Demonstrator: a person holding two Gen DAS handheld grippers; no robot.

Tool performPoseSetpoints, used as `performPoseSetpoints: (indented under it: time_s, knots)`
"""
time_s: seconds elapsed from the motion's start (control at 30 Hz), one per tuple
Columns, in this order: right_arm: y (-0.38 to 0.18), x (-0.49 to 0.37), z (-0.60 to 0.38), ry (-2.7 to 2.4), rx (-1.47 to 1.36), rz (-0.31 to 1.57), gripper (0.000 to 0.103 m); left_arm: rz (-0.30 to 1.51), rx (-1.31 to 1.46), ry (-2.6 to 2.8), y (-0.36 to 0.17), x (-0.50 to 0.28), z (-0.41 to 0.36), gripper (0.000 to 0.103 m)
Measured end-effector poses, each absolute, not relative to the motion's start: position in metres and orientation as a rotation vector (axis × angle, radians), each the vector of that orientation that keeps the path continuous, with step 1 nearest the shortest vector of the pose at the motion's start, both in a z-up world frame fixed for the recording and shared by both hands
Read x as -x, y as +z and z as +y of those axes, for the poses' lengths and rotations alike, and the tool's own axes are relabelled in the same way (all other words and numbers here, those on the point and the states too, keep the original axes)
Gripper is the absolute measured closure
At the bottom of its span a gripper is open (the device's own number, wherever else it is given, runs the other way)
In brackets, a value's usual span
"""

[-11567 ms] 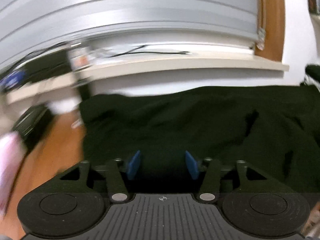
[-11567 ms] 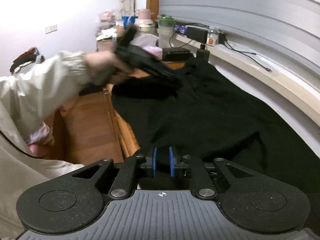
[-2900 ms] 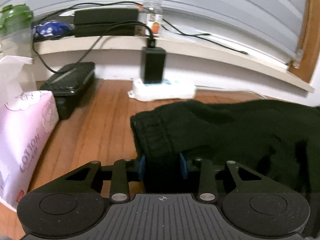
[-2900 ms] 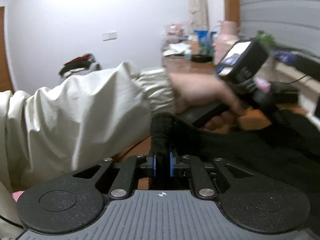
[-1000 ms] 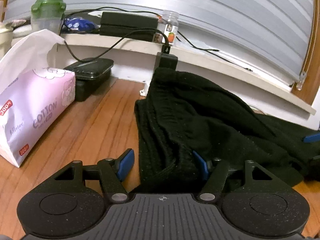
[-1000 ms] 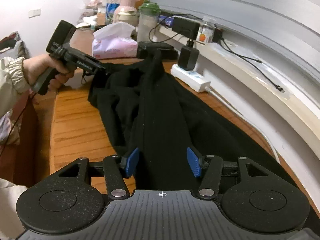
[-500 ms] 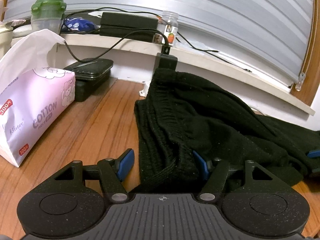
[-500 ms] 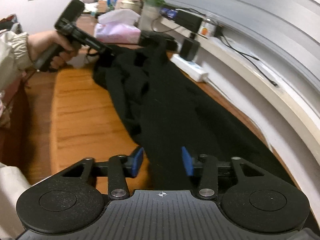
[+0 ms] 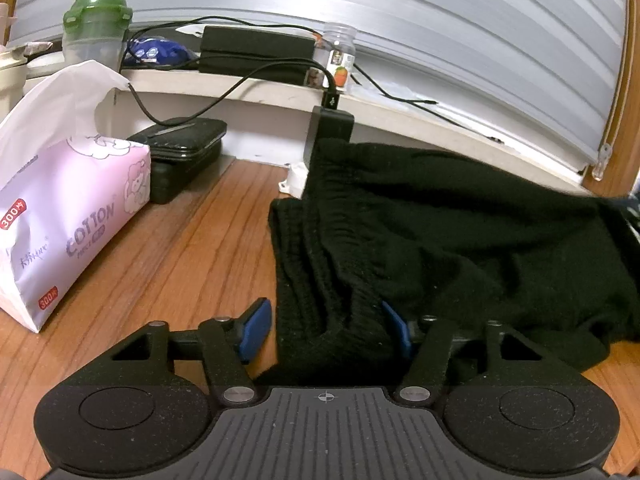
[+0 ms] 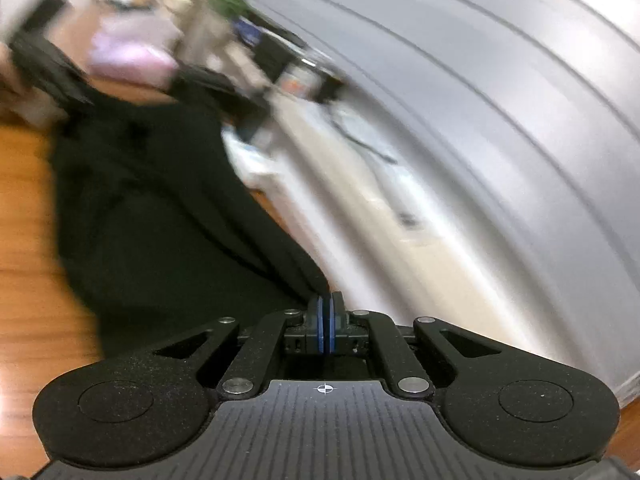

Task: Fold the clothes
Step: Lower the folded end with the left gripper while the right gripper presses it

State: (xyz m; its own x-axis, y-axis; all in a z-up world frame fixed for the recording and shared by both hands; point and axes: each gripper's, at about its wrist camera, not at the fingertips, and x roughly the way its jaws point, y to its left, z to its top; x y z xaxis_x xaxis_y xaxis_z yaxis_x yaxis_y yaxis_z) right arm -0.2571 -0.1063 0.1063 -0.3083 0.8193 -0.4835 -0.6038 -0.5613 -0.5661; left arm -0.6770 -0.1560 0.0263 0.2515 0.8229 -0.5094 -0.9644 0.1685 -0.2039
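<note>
Lying stretched along the wooden desk [image 9: 192, 264], the black trousers [image 9: 460, 232], waistband end toward the left gripper [image 9: 326, 330] and the rest trailing off rightward beside the white ledge [image 9: 256, 92]. Running lengthways past the right gripper [image 10: 325, 330] too, in the blurred right view, from close by its fingers up toward the far left corner where the other tool and a hand are smearing into view. Judging the long axis as the thing that matters: one gripper at each end of the trousers, the left one nearer the gathered waistband, the right one nearer the leg end.

Standing parted, the left gripper, blue pads having just been narrowing a little, with a thick roll of waistband between them; right pad touching cloth, left pad clear of it, so not pinching yet. Sitting pressed together, the right gripper's blue pads, having just been closing; looking empty between them, with the trousers' edge just beyond the tips, though blur is making that hard to swear to.

Sitting left of the trousers: a pink tissue pack [image 9: 68, 216], then a black case [image 9: 184, 152] behind it. Standing on the ledge above the trousers: a green-lidded bottle [image 9: 96, 28], a black power brick [image 9: 256, 52], a small clear jar [image 9: 338, 60], cables trailing. Curving overhead, grey shutter slats [image 9: 440, 40].
</note>
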Motion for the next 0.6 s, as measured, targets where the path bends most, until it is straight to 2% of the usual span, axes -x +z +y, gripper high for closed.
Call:
performPoseSetpoints:
  time_s: [0.13,0.27,0.3,0.33,0.37,0.4,0.6]
  knots:
    - [0.079,0.264,-0.058,1.963,1.004,-0.355,0.099,0.292,0.542,1.300,0.032,0.676,-0.159,0.042]
    - [0.033,0.262,-0.028,1.985,1.041,-0.228,0.099,0.254,0.546,1.273,0.041,0.678,-0.156,0.043]
    - [0.026,0.260,-0.026,1.994,1.034,-0.210,0.099,0.250,0.548,1.258,0.042,0.677,-0.155,0.050]
    - [0.020,0.257,-0.026,1.998,1.010,-0.203,0.098,0.256,0.547,1.247,0.044,0.676,-0.153,0.063]
    - [0.019,0.253,-0.026,2.005,0.979,-0.197,0.098,0.270,0.533,1.252,0.044,0.673,-0.153,0.069]
    - [0.021,0.252,-0.026,2.009,0.962,-0.185,0.098,0.286,0.516,1.261,0.045,0.669,-0.153,0.084]
    - [0.038,0.242,-0.036,1.999,0.810,-0.240,0.099,0.194,0.466,1.278,0.075,0.672,-0.187,0.089]
